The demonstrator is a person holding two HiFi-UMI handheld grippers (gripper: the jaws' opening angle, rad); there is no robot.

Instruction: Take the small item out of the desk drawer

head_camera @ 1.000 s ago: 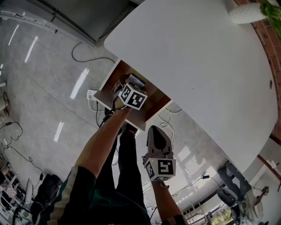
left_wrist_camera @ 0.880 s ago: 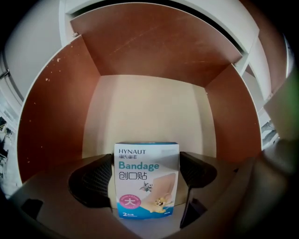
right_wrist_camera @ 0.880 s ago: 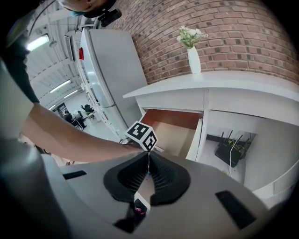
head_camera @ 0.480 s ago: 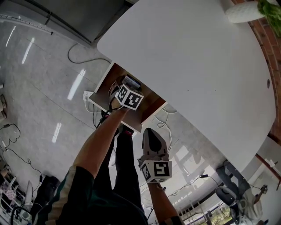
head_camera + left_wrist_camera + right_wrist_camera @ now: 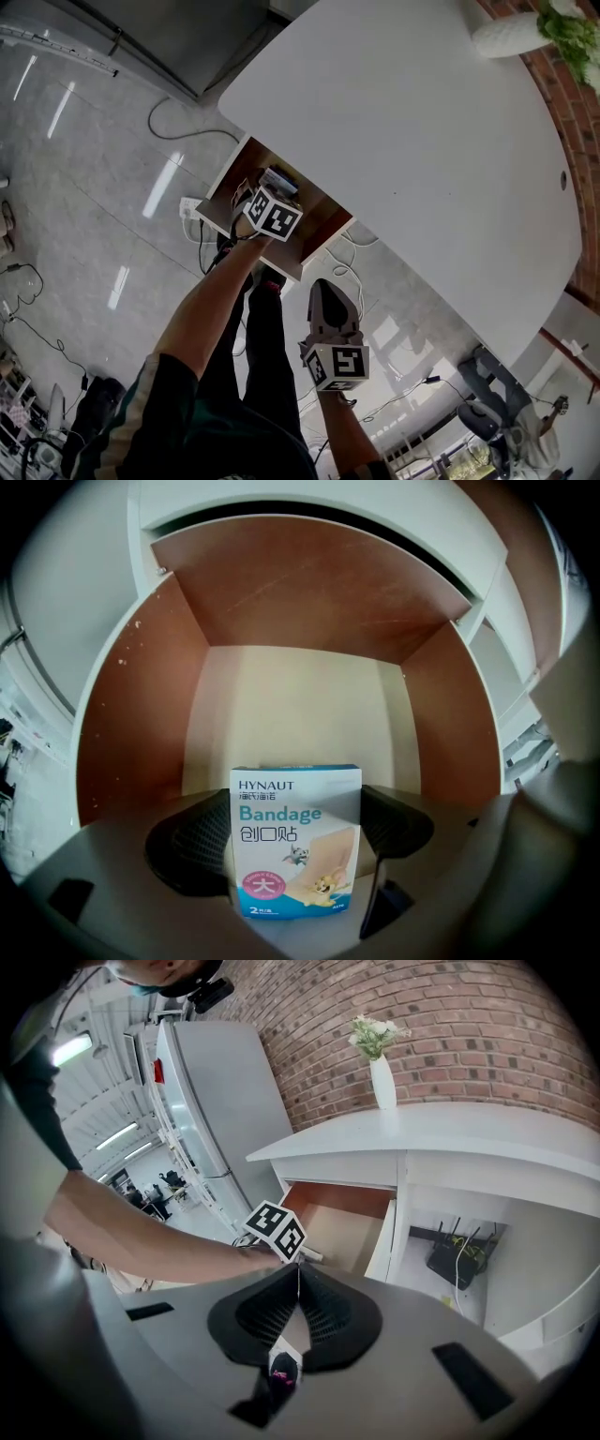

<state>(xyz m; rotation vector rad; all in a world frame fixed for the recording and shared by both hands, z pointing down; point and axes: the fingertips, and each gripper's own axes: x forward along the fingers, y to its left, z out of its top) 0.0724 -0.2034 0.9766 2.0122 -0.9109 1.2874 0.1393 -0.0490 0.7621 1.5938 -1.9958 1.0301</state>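
Observation:
In the left gripper view a small white-and-blue bandage box [image 5: 295, 841] stands upright between the two black pads of my left gripper [image 5: 292, 841], which is shut on it. Behind it lies the open brown drawer [image 5: 122, 733], its floor bare. From the head view the left gripper [image 5: 272, 187] sits over the open drawer [image 5: 223, 192] under the white desk [image 5: 422, 141]; the box shows only as a sliver there. My right gripper [image 5: 328, 298] hangs below the drawer, near the person's legs. Its pads meet, shut on nothing [image 5: 295, 1312].
A white vase with green leaves [image 5: 511, 33] stands at the desk's far corner. Cables and a power strip [image 5: 194, 204] lie on the floor left of the drawer. A router [image 5: 455, 1260] sits in the desk's open compartment. A grey cabinet [image 5: 220, 1091] stands beside the desk.
The left gripper with the box has shifted slightly within the drawer's opening. The right gripper has stayed about where it was.

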